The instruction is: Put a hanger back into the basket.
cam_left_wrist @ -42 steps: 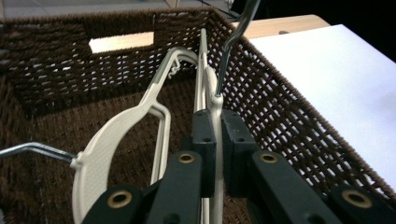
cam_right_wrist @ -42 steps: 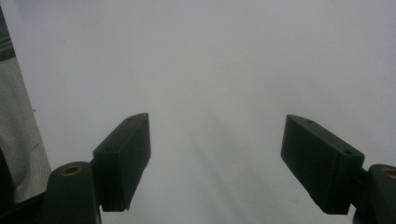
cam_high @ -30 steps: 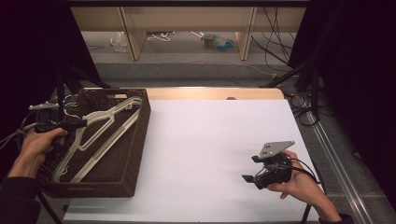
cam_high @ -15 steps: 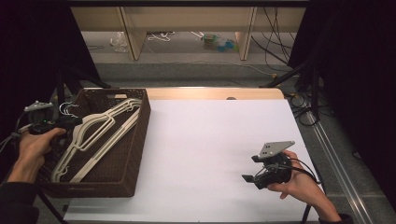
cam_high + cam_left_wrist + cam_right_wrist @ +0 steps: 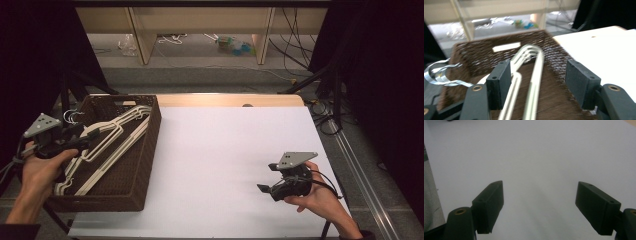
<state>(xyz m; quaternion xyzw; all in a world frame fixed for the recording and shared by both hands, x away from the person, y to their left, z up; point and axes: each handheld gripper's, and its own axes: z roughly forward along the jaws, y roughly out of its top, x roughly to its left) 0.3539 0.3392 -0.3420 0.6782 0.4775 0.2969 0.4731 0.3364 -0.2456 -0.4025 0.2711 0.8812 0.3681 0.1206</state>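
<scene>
My left hand-held gripper (image 5: 85,139) hangs over the near left part of the dark brown woven wicker basket (image 5: 145,165), its jaws spread wide with nothing between them yet. Below them lies a stack of cream-white plastic clothes hangers (image 5: 531,75), nested one on another inside the basket, their silvery metal hooks (image 5: 439,75) bunched at the basket's far left corner. In the left gripper view one hanger arm runs just beside my left pad, and the curved shoulder ends point toward the far wall of the basket.

I judge these hangers light and stiff, with smooth, rather slippery arms; the thin bars could twist in a loose grip, and since they are nested, lifting one may drag its neighbours along. The best hold looks to be across a single straight arm near the shoulder, or at the neck below the hook, where the pads can close flat on the bar. The ribbed strip along one arm should give some friction.

My right hand-held gripper (image 5: 267,190) rests low over the white table (image 5: 225,150) at the near right, well apart from the basket, jaws spread and empty
</scene>
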